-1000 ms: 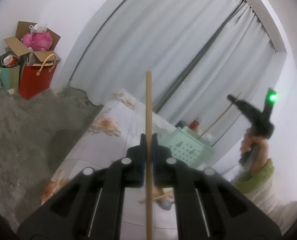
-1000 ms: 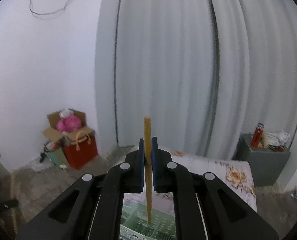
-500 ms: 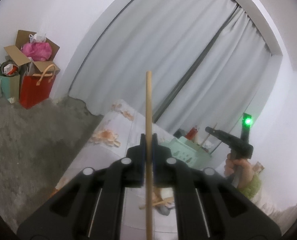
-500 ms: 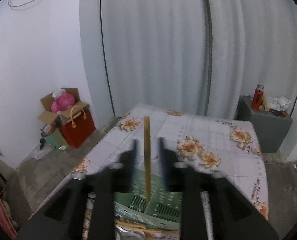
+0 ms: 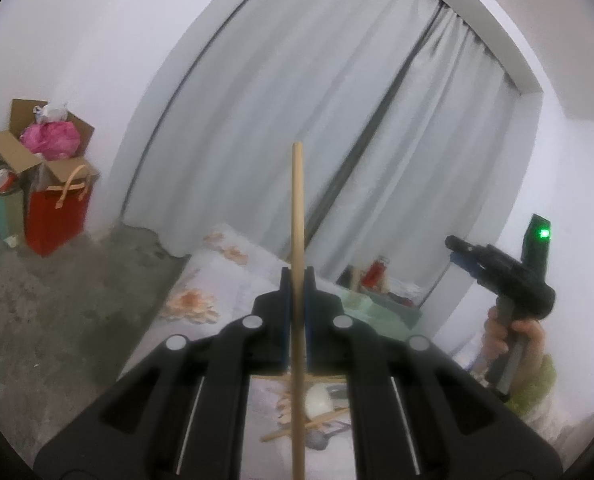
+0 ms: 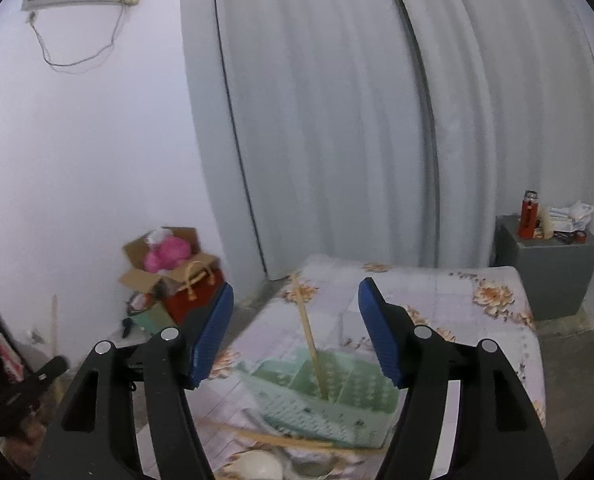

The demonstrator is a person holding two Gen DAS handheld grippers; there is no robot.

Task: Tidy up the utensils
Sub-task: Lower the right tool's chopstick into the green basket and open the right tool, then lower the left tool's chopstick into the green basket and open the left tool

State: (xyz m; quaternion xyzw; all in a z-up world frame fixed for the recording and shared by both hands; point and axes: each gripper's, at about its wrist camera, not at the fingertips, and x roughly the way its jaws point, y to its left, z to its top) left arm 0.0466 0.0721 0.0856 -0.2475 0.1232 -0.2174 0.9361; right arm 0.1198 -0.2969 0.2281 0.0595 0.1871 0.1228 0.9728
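Chopstick [image 5: 298, 240] sits clamped upright in your left tool [image 5: 297, 280], raised above the counter [image 5: 217, 276]. Your right tool [image 6: 295, 332] has just been opening; nothing touches its blue pads [image 6: 213, 336]. Second chopstick [image 6: 309, 336] stands free, leaning in the middle compartment of the green basket [image 6: 297, 412]. More utensils lie on the counter just in front of the basket.

upright chopstick [image 6: 311, 340] obstructs the basket's [image 6: 325, 412] middle compartment.
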